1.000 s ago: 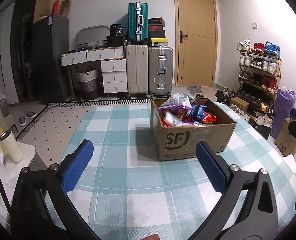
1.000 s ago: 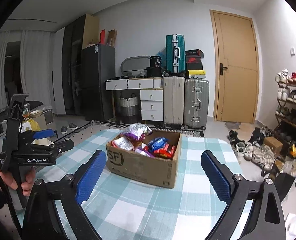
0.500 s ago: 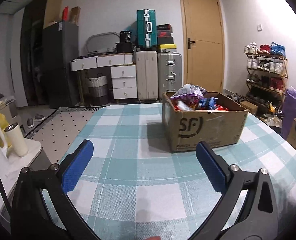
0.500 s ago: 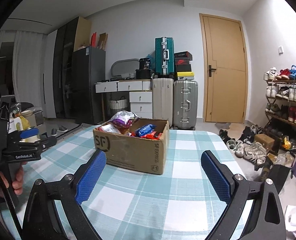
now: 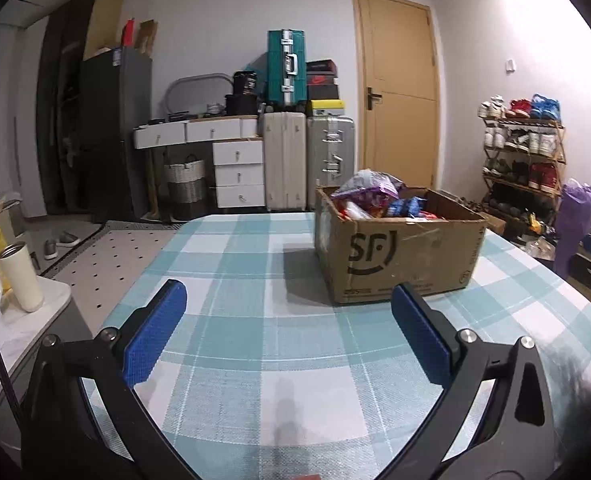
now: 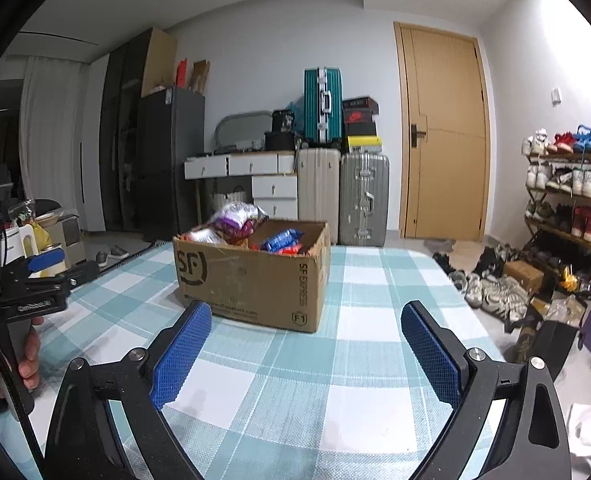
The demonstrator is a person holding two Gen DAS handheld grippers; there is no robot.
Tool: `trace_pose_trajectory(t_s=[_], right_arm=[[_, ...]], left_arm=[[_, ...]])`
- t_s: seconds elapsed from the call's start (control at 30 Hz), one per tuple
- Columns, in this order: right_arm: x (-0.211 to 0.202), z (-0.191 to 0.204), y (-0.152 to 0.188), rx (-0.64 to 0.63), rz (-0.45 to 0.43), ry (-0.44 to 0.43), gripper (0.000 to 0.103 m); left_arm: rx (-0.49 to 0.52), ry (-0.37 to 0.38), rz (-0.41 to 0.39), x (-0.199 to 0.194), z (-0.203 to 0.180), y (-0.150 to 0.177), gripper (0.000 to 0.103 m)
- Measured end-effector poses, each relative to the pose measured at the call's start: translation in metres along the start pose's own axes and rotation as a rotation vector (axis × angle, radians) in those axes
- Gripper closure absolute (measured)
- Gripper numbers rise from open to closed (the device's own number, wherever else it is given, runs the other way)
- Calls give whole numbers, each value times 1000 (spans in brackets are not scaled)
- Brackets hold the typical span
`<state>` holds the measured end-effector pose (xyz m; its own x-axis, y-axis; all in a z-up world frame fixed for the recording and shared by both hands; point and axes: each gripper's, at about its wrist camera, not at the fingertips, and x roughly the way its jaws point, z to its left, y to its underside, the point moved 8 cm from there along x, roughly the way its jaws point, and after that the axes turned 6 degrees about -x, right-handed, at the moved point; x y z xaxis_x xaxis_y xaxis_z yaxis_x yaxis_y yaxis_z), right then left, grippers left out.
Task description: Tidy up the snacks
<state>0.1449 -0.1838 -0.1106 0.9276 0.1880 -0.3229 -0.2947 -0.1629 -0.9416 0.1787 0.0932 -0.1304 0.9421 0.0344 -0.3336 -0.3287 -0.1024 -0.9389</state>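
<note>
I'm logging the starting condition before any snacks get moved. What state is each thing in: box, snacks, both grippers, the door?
Cardboard box: open-topped, upright on the checked tablecloth.
Snacks: piled inside the box, none taken out.
Left gripper: open, empty, above the tablecloth.
Right gripper: open, empty, short of the box.
Door: shut.

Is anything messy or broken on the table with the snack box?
Nothing is spilled on the checked teal-and-white tablecloth. The brown cardboard box sits upright, but its top rim looks ragged and torn, and the purple-and-silver snack bag is heaped above the rim rather than tucked inside.
</note>
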Motion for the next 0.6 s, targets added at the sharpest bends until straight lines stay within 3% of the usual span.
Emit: trace_pose_trajectory(t_s=[0.17,0.6], right_arm=[[1,-3,1,15,-8,7,1],[-3,-5,0,2,-7,6,1]], left_arm=[[28,11,0,2,-7,0,1],[-14,11,-33,-5,3,-2,1]])
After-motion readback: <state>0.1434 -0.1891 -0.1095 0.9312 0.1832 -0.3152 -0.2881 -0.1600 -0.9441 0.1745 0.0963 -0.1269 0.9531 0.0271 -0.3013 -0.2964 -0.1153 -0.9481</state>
